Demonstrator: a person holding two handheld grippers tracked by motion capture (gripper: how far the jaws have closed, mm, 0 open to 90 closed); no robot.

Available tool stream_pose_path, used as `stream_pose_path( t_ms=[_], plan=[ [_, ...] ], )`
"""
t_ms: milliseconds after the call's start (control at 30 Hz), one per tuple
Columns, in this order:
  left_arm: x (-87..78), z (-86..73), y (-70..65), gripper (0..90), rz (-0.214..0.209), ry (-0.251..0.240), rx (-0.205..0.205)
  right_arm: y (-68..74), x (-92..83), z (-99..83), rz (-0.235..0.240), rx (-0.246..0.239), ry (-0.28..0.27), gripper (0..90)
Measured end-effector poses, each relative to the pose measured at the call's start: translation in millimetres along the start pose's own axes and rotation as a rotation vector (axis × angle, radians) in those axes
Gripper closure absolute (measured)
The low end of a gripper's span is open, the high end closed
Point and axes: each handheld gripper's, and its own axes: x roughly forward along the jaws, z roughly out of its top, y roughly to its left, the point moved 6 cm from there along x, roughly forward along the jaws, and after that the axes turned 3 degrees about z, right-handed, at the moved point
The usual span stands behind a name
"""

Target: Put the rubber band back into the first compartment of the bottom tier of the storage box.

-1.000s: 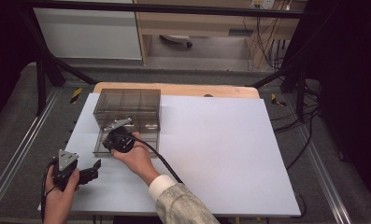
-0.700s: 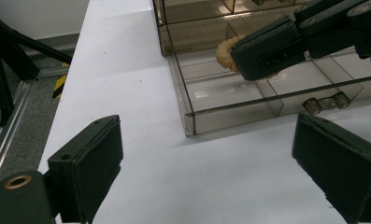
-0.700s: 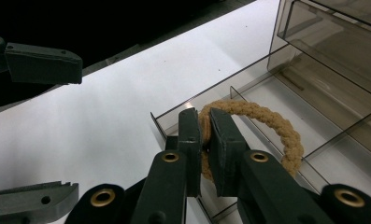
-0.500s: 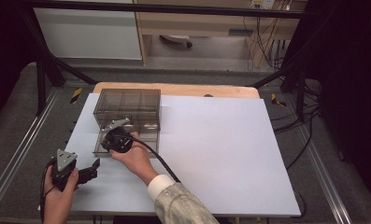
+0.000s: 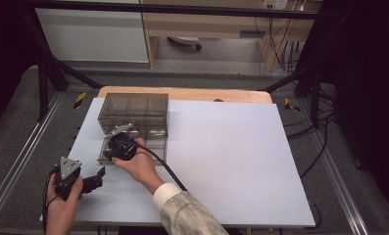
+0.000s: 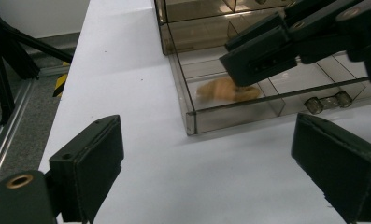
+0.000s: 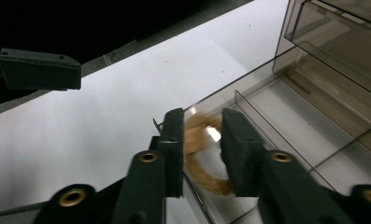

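Observation:
A smoky clear drawer cabinet (image 5: 133,110) stands at the back left of the white tabletop, its lowest drawer (image 5: 155,147) pulled out. My right gripper (image 5: 111,147) hovers over the drawer's left compartment. Its jaws have just been opening. In the right gripper view a blurred tan twisted piece (image 7: 197,140) hangs between the parted jaws of my right gripper (image 7: 203,116). The left gripper view has the tan piece (image 6: 220,89) lying in the drawer (image 6: 230,116) under the right gripper (image 6: 248,65). My left gripper (image 5: 98,180) rests open on the table to the left, nothing between its jaws (image 6: 206,140).
The white sheet (image 5: 231,156) covers the table to the right of the cabinet. Metal rails (image 5: 15,161) and cables run along both sides. A small handle (image 6: 328,102) sits on the drawer front. One left-gripper finger (image 7: 38,70) appears in the right gripper view.

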Motion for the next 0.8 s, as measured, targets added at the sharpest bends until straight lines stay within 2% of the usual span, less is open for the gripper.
stream_pose_path(
  t_ms=[400,800],
  plan=[
    [0.7,-0.2,-0.5,9.1,0.001,0.003,0.004,-7.4,-17.3,1.0,-0.027,-0.001,-0.001,65.0],
    [1.4,-0.3,-2.0,9.1,-0.001,0.006,0.01,-16.6,-33.2,-2.7,-0.046,0.0,-0.006,66.7]
  ],
)
